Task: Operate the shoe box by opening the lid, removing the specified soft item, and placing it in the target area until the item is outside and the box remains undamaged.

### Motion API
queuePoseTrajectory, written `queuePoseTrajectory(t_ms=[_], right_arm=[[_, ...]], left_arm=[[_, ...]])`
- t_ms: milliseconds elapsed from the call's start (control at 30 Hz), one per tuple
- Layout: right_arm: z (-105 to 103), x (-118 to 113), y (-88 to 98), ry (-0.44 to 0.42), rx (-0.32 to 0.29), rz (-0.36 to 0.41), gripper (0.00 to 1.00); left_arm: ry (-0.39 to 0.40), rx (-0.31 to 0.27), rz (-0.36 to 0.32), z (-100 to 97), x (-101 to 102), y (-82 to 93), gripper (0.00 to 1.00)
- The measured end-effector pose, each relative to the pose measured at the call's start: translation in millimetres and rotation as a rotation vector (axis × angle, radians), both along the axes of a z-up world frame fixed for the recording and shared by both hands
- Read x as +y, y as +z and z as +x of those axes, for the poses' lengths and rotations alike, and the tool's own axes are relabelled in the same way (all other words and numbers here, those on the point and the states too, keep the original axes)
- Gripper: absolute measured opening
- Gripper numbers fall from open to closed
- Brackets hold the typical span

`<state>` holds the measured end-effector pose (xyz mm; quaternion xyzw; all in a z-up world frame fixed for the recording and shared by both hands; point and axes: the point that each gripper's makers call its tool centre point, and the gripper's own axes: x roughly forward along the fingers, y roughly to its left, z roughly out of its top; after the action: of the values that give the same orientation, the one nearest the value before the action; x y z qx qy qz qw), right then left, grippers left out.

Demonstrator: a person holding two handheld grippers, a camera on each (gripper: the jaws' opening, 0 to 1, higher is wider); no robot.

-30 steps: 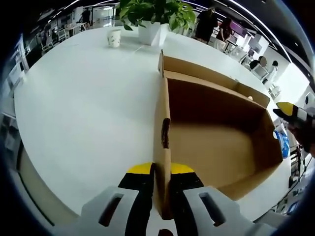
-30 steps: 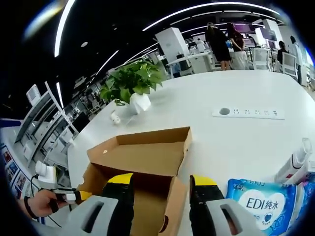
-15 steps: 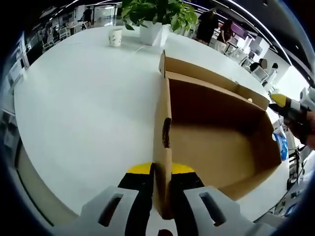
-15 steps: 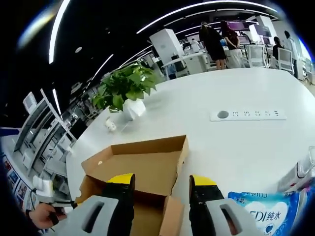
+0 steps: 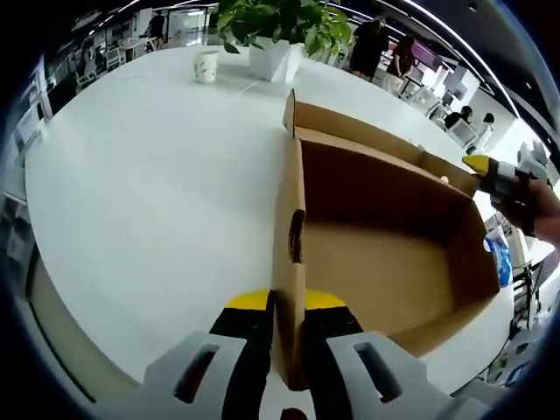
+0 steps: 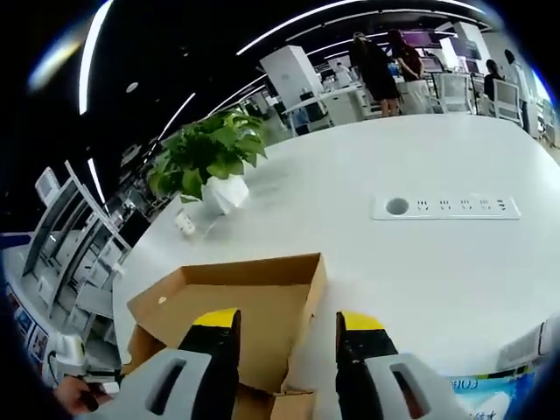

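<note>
Over the last second the right gripper point(image 6: 287, 325) had lifted away from the near end of the shoe box point(image 5: 385, 236), so that its view tipped up across the lid point(image 6: 229, 308) and the wipes pack point(image 6: 490, 392) slid to the lower right, all but out of sight. In the left gripper view the right gripper point(image 5: 500, 173) had climbed to hang above the box's far wall. The left gripper point(image 5: 287, 306) had not budged: its fingers point(image 5: 248, 303) were closed on the box's end wall, one inside and one outside, pinning the box to the white bench point(image 5: 149, 192). The right fingers point(image 6: 215, 322) stood parted with nothing between them, the open lid lying just beyond their tips. The box looked empty and the soft pack lay on the bench outside it, right of the right fingers. I judged the removal done and the task near its end; the next move seemed to call for releasing the wall gently, so the cardboard would not tear or crease.
</note>
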<state>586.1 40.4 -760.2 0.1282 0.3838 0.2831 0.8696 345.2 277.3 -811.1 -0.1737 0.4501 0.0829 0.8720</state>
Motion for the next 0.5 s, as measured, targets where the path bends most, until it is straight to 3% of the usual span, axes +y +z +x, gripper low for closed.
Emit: queuePoseTrajectory(t_ms=[200,500], right_arm=[[14,11,-7.0,-0.011,0.025,0.023,0.39],[32,17,-19.7,-0.005,0.048,-0.013,0.37]], left_arm=[[0.001,0.002,0.001,0.9,1,-1.2,0.09],[0.0,0.002,0.002,3.8,4,-4.2,0.09]])
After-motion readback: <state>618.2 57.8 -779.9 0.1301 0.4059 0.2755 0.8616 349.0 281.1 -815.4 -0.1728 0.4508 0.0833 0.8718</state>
